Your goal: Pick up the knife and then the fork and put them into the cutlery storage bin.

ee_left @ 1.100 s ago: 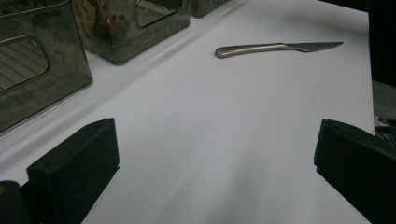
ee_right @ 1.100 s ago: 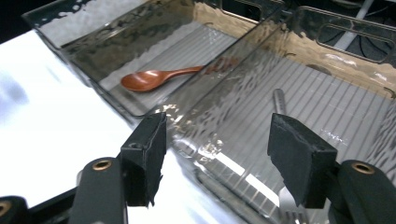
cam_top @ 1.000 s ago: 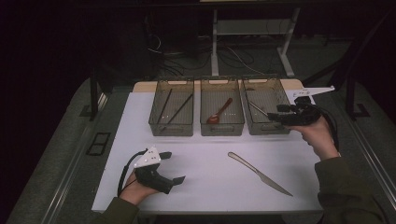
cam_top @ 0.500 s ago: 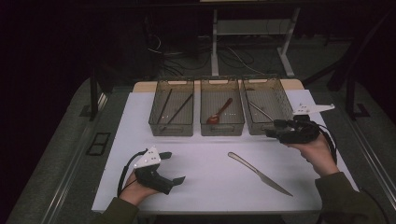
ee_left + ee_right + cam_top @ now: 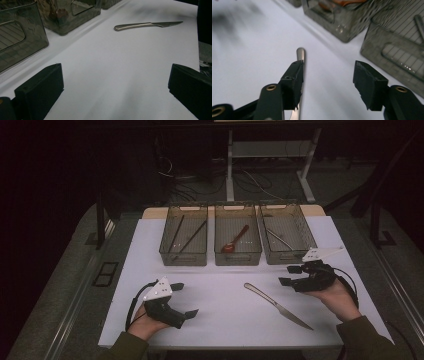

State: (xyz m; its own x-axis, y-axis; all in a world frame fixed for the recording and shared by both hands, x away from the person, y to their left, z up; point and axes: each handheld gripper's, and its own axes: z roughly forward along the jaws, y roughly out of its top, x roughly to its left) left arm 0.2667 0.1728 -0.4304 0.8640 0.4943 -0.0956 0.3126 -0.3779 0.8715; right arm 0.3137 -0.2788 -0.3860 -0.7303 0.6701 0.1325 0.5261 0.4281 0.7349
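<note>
- The knife lies flat on the white table top, in front of the three bins, its handle toward ten o'clock and its blade tip toward four o'clock in the high view.
- We hold the right gripper at about two o'clock from the knife, near it; its jaws have just been closing and now stand roughly half apart, with nothing gripped.
- In the right gripper view the handle end shows just above one jaw, which covers part of the knife; the gap between the jaws shows bare table.
- Our right hand wraps the gripper from behind, jaws pointing toward nine o'clock.
- Our left gripper sits well apart at nine o'clock from the knife, jaws spread wide and empty.
- Our left hand rests low on the table.
- The three bins stand at twelve o'clock.
</note>
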